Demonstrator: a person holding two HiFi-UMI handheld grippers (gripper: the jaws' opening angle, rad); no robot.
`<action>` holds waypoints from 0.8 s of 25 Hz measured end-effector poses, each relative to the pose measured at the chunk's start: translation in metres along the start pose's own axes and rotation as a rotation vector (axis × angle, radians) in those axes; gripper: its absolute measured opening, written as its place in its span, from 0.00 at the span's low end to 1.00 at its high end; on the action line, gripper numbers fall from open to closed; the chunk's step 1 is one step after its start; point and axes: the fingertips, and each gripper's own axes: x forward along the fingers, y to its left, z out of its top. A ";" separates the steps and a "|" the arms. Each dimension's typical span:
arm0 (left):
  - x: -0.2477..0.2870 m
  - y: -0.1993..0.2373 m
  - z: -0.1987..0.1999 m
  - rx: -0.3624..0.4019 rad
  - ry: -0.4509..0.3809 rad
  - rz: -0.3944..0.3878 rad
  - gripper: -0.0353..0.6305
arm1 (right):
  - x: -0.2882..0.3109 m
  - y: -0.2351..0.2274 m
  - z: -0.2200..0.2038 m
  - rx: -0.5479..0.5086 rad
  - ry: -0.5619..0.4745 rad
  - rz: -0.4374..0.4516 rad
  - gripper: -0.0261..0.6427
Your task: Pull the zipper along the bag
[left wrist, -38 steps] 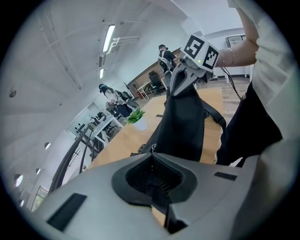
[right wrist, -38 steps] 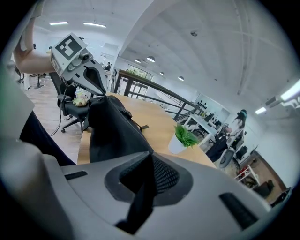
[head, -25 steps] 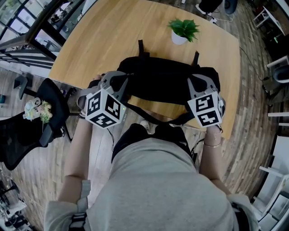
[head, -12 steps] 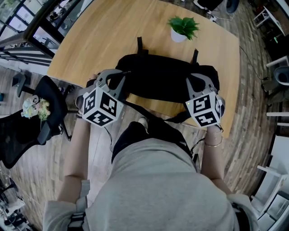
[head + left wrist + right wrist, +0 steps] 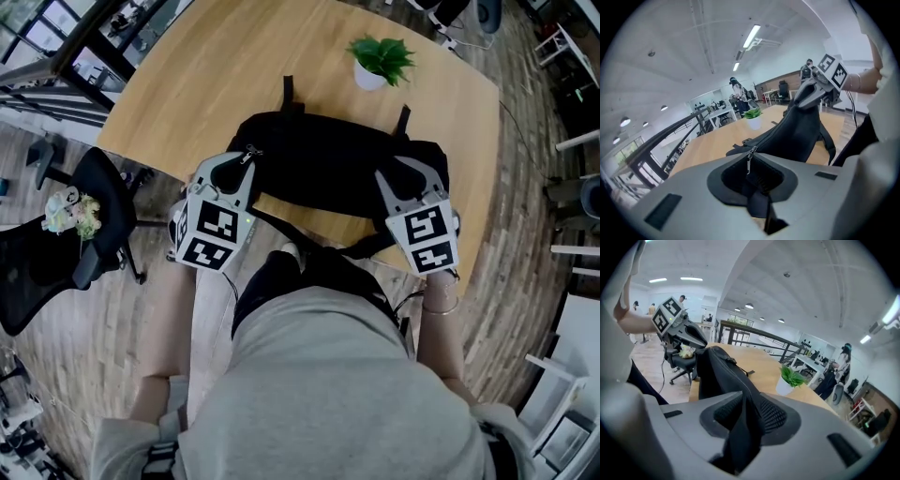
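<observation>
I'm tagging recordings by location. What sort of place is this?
Probably an open-plan office: a rolling office chair beside the big wooden table, white desks with people around them farther back, and strip lights on the ceiling.

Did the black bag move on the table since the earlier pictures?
No. The black bag lies the same way below the potted plant as before.

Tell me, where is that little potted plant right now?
In the head view the potted plant stands on the wooden table toward its far right side, just beyond the black bag and not touching it.
</observation>
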 end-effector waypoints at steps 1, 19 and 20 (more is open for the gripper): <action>-0.003 -0.001 0.005 -0.050 -0.020 0.003 0.09 | -0.002 0.001 0.003 0.024 -0.022 0.016 0.23; 0.002 -0.064 0.090 -0.552 -0.267 -0.188 0.09 | -0.019 0.040 0.056 0.394 -0.299 0.300 0.05; 0.004 -0.070 0.091 -0.574 -0.263 -0.217 0.09 | -0.020 0.043 0.057 0.397 -0.303 0.306 0.05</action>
